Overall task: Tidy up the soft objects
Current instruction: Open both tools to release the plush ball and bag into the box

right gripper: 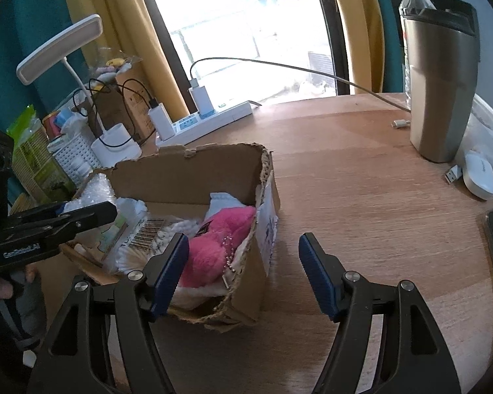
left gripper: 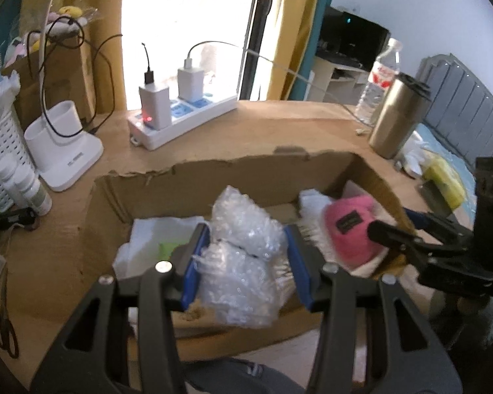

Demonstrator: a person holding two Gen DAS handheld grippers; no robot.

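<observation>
Bubble wrap (left gripper: pixel 243 256): a crumpled clear wad, pinched between the blue pads of the left claw (left gripper: pixel 245 259), over the open box.
Left claw: its two pads press into the wrap from both sides. From the right wrist view it shows at the left edge (right gripper: pixel 82 211), reaching over the box's left side.
Right claw (right gripper: pixel 243 272): spread, with nothing between its pads. Its left finger (right gripper: pixel 167 272) is in front of the box's near right part, and its right finger is over bare bench.
Box (right gripper: pixel 187 170): brown cardboard with torn top edges, sitting on the bench, open at the top.
Pink toy (right gripper: pixel 213 239): soft and fuzzy, lying in the right end of the box, with a small bead chain on it.
White things in box: soft white packs and a barcode label (right gripper: pixel 148 233) lie to the left of the toy.
Bench (right gripper: pixel 361 197): wood.
Cup (right gripper: pixel 440 92): a tall metal one with a dark lid, standing far right, well apart from the box.
Power strip (right gripper: pixel 210 121): white, behind the box, with two chargers plugged in.
Mouse (right gripper: pixel 478 174): white, near the cup.
</observation>
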